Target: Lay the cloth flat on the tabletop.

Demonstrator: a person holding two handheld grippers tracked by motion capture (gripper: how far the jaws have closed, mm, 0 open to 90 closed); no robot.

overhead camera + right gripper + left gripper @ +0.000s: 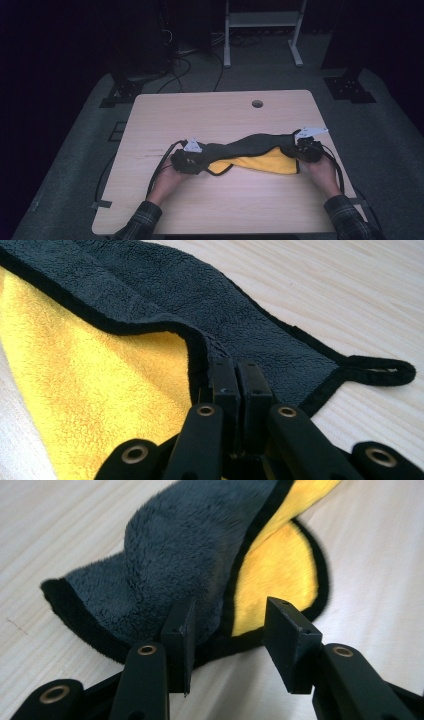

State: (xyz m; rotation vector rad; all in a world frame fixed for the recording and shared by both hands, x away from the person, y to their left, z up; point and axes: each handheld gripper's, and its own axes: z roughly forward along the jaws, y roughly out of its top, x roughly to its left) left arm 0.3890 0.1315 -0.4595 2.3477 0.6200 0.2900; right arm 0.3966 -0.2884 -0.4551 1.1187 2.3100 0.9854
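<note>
Two grippers at ends of plush grey-and-yellow microfibre cloth (255,152) lying half-folded on pale wooden table (200,115). Right gripper (235,385) clamped on hem, likely anchoring fold. Left gripper (227,640) jaws apart, cloth corner between, unpressed: probably releasing.

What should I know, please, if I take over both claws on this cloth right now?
Left claw: open, jaws apart, cloth edge lying between them, unpressed.
Right claw: shut on the cloth's dark edge, near its loop.
Cloth: on the table, grey side folded over the yellow side, yellow partly exposed.
Done: fold laid roughly in half.
Left: probably release the right claw, then square up the edges.
</note>
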